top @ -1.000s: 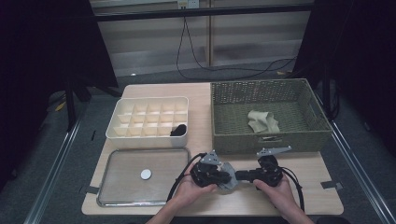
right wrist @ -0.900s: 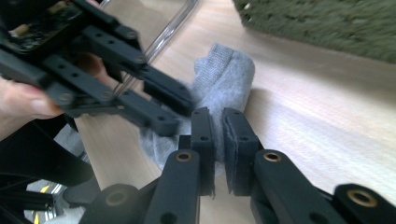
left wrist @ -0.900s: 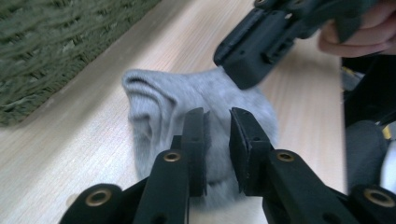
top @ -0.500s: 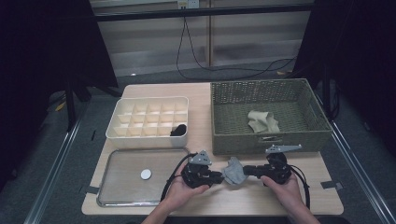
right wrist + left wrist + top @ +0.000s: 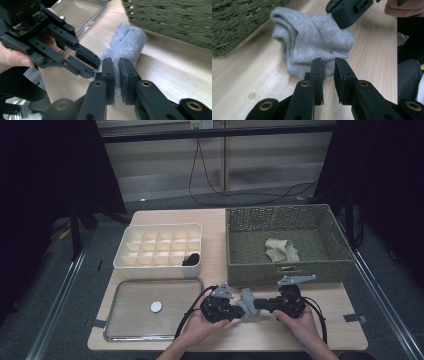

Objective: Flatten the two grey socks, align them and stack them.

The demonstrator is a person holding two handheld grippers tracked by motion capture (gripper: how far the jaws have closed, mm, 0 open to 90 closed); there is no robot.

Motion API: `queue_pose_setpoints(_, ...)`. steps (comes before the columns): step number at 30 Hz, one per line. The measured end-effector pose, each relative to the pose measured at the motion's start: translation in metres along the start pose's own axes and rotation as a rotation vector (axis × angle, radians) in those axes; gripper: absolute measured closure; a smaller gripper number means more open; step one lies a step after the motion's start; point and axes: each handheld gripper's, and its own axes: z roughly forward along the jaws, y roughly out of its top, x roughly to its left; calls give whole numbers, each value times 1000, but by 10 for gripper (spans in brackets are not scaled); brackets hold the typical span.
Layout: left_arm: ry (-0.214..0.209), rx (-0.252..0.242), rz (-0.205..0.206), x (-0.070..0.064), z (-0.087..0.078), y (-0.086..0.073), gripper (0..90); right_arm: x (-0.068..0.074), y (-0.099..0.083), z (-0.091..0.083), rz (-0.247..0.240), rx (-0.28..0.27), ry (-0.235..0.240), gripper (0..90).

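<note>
**Grey sock held between two grippers at near edge of desk**

Grey knit sock (image 5: 247,302) sits on the wooden desk (image 5: 215,235) near the front edge, just in front of the green woven basket (image 5: 330,265) and to the right of the clear tray (image 5: 130,330). It is bunched and folded.

Left gripper (image 5: 232,309), held in the person's left hand (image 5: 197,325), points right toward the sock. In the left gripper view its fingers (image 5: 318,72) stand slightly parted, tips at the near hem of the sock (image 5: 312,45); whether cloth is actually pinched between them cannot be told.

Right gripper (image 5: 257,305), held in the right hand (image 5: 300,322), points left. In the right gripper view its fingers (image 5: 127,75) are clamped on a fold of the sock (image 5: 127,40), grey fabric visible between the pads. The left gripper appears in this view at upper left, close to the same sock.

Elsewhere on desk: white divided box (image 5: 159,251) at far left with a dark item (image 5: 191,259) in a near-right compartment; a small white disc (image 5: 156,307) in the tray; a beige cloth (image 5: 281,250) lying in the basket.
</note>
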Motion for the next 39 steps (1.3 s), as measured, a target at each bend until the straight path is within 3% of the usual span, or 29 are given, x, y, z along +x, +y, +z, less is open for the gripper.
queue_pose_setpoints(8, 24, 48, 12, 4, 2, 0, 813, 6, 0, 7, -13, 19, 39, 832)
queue_pose_setpoints(18, 33, 62, 9, 6, 6, -2, 846, 13, -2, 19, -29, 57, 69, 831)
queue_pose_setpoints(19, 54, 65, 7, 5, 6, -3, 849, 13, -3, 20, -32, 64, 67, 831)
queue_pose_setpoints(20, 32, 61, 3, 7, 7, -3, 850, 13, -3, 21, -29, 65, 68, 831)
queue_pose_setpoints(26, 31, 68, 2, 9, 4, -4, 848, 13, -5, 25, -30, 90, 55, 832)
queue_pose_setpoints(27, 56, 66, 3, 8, 4, -4, 845, 13, -6, 26, -30, 89, 56, 832)
queue_pose_setpoints(28, 38, 59, -2, 9, 3, -4, 839, 13, -6, 26, -29, 90, 59, 833)
queue_pose_setpoints(31, 42, 50, -10, 11, -4, -3, 824, 14, -7, 28, -33, 92, 54, 833)
queue_pose_setpoints(39, 33, -53, -59, 19, -26, 6, 725, 16, -10, 30, -42, 100, 56, 836)
